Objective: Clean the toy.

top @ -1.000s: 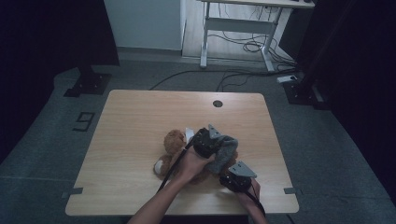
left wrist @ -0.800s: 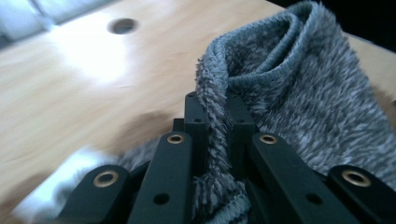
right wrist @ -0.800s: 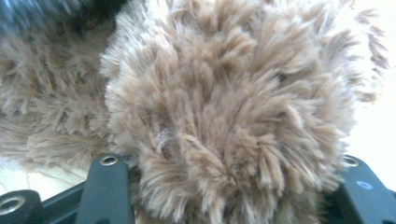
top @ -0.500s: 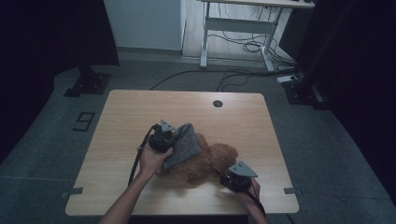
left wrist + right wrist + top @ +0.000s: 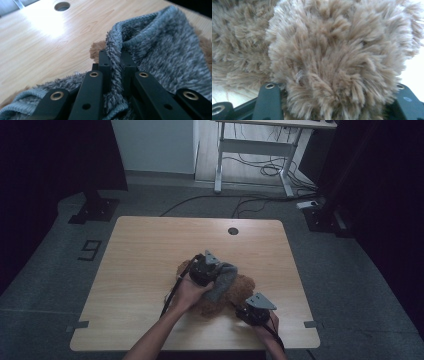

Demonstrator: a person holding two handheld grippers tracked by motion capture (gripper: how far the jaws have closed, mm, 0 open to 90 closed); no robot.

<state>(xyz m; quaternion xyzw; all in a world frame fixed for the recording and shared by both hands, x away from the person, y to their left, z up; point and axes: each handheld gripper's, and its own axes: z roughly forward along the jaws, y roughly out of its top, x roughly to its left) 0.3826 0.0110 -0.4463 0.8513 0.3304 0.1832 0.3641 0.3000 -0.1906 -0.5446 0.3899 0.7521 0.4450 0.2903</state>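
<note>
Grey knitted sweater is being pinched by our left fingers, draped over the brown plush bear near the tabletop's near edge; our right fingers are clamping its furry limb. Next, likely tugging the knit along.

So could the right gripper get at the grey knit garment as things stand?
Probably not freely: the right gripper is shut on the brown plush toy, so its jaws are occupied. The grey knit garment lies close by, pinched in the left gripper.
</note>
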